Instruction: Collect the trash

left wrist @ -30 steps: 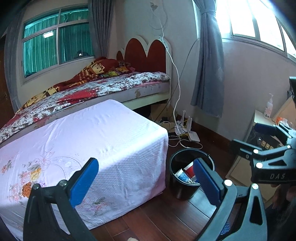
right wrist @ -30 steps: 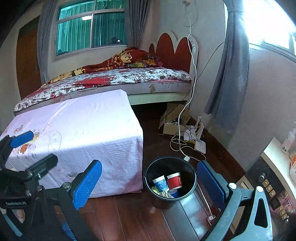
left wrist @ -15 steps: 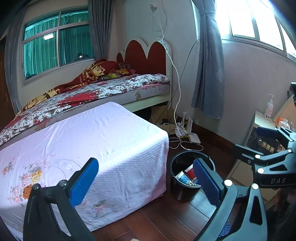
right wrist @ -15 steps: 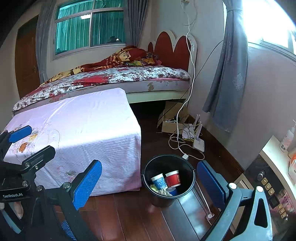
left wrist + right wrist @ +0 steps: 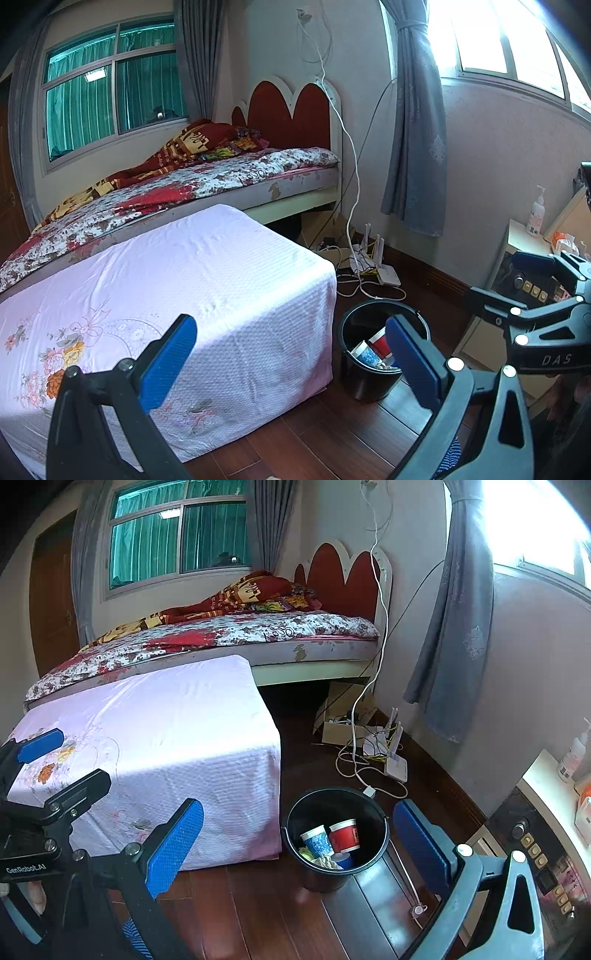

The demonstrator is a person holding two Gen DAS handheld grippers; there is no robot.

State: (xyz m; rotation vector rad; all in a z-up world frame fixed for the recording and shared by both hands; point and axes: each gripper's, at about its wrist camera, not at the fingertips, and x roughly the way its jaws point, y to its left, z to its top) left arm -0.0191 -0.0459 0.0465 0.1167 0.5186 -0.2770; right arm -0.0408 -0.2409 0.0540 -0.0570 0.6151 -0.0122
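Note:
A black bin [image 5: 334, 840] stands on the wood floor beside a low table under a pink cloth [image 5: 166, 746]. It holds a red paper cup [image 5: 345, 835], a blue patterned cup [image 5: 317, 841] and crumpled scraps. It also shows in the left wrist view [image 5: 369, 350], partly behind a finger. My left gripper [image 5: 291, 363] is open and empty above the cloth's near corner. My right gripper [image 5: 299, 845] is open and empty, held above and in front of the bin. Each gripper shows at the edge of the other's view.
A bed [image 5: 192, 184] with a red headboard stands behind the pink table. Cables, a cardboard box and a white router [image 5: 395, 764] lie on the floor by the wall. A cabinet with a safe [image 5: 535, 849] is at right. A grey curtain [image 5: 417, 147] hangs by the window.
Both grippers have drawn back and risen slightly, so the bin and table look a little farther away. Both stay open and empty.

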